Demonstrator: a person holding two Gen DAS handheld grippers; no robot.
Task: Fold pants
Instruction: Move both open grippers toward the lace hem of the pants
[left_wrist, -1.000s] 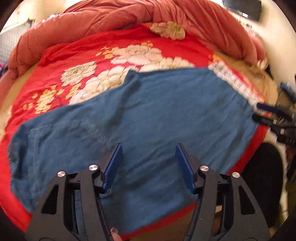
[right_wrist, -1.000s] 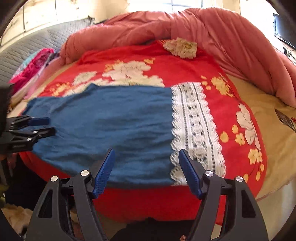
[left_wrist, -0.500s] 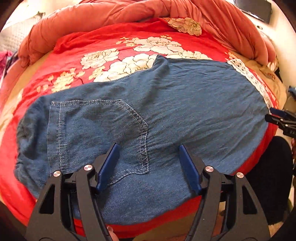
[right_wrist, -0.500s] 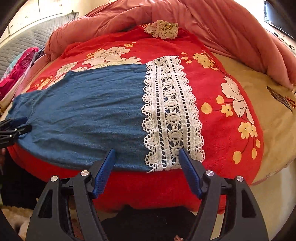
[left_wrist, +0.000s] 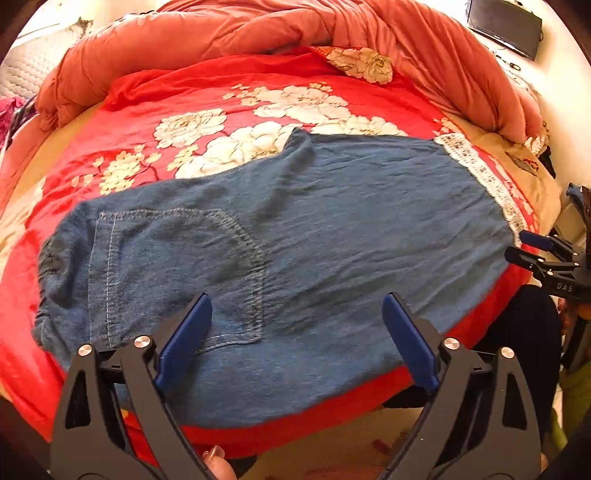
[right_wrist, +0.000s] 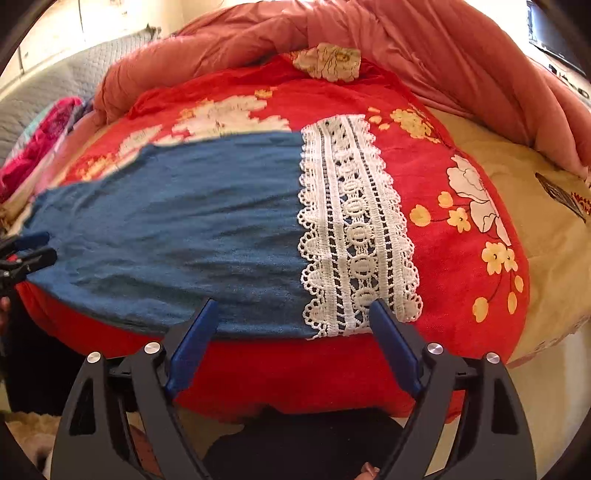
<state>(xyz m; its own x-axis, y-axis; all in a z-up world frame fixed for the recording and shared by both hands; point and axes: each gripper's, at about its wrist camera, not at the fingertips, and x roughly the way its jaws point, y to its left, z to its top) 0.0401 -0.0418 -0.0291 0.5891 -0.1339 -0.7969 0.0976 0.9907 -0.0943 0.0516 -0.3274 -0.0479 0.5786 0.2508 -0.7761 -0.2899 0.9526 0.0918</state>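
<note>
Both sets of jaws have just been opening, and each now stands wider than a second ago, with only flat denim showing in the gaps and nothing pinched. Nearest in the left wrist view, the left gripper (left_wrist: 297, 332) with its black arms and blue pads hangs wide apart above the near edge of the blue denim pants (left_wrist: 295, 236), over the stitched back pocket (left_wrist: 177, 273). A fingertip (left_wrist: 218, 461) of the person shows at the bottom edge. The right gripper (right_wrist: 293, 325), of the same make, is likewise spread wide, poised over the near hem where the denim meets the white crochet lace cuff (right_wrist: 354, 236); its pads do not press on the cloth.

The pants lie spread flat and sideways across the near part of the bed, waist end to the left, lace cuff to the right, on a red blanket printed with white and yellow flowers (left_wrist: 221, 99). The cloth is lightly wrinkled, and its near edge runs close to the blanket's drop over the side of the bed.

Beyond the pants the floral blanket stretches on bare. At the far side a rumpled salmon-pink quilt (left_wrist: 258, 29) is heaped in a long ridge. Right of it, a beige sheet (right_wrist: 524, 177) is uncovered. A grey quilted headboard (right_wrist: 51, 88) stands at the far left.
</note>
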